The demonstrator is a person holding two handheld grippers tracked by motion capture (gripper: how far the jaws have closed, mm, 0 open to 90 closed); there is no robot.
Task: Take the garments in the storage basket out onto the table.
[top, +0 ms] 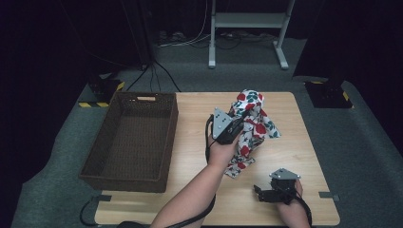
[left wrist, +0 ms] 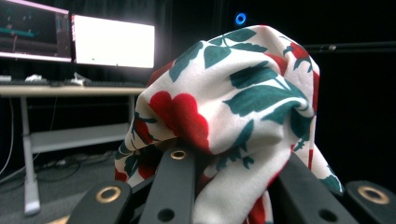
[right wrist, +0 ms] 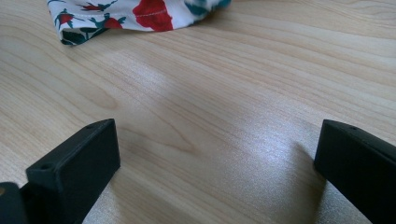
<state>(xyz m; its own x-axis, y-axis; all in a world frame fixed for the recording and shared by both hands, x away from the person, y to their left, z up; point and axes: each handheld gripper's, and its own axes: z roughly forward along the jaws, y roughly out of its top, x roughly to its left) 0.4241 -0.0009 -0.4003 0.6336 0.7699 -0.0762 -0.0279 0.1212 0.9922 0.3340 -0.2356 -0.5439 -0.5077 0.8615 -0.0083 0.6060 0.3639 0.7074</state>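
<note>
— Flowered cloth [top: 252, 124], white with red blooms and green leaves: where is it?
— Lifted over the middle of the wooden table [top: 199, 142], bunched up, with its lower end trailing down onto the tabletop.
— What has hold of it?
— The left hand-held gripper [top: 236, 124]. Its jaws are pinched onto a fold of the cloth, which spills up and over them in the left gripper view.
— And the other one?
— The right hand-held gripper [top: 260, 192] sits low near the table's front edge, well apart from the lifted bundle. Its jaws stand wide with bare wood between them, and a corner of the cloth lies farther off on the table.
— Anything beside it all?
— A brown wicker basket [top: 167, 142] on the table's left side.
</note>
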